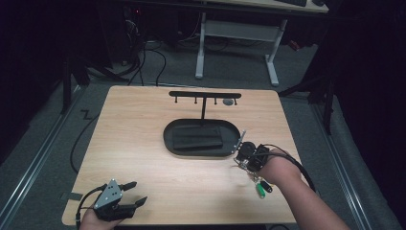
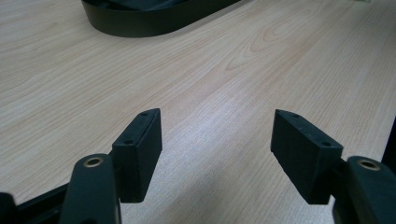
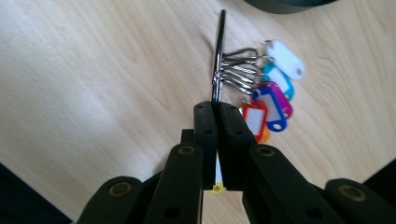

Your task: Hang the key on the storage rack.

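A metal key ring (image 3: 218, 56) carries several steel loops with coloured plastic tags (image 3: 273, 88) in white, blue, pink and red. My right gripper (image 3: 216, 105) is shut on the ring's lower end and holds it edge-on just above the wood. In the high view the right gripper (image 1: 239, 152) sits at the right end of a black oval tray (image 1: 167, 139), the ring (image 1: 241, 138) sticking up from it. My left gripper (image 1: 138, 192) rests near the table's front left corner. It stands open (image 2: 217, 140) with bare wood between its pads.
A black T-shaped stand (image 1: 205, 94) with several small hooks rises from the tray's far side; a grey round piece (image 1: 229, 102) hangs near its right end. A flat black slab (image 1: 197, 136) lies in the tray. The tray's rim (image 2: 140, 23) shows far ahead of the left gripper.
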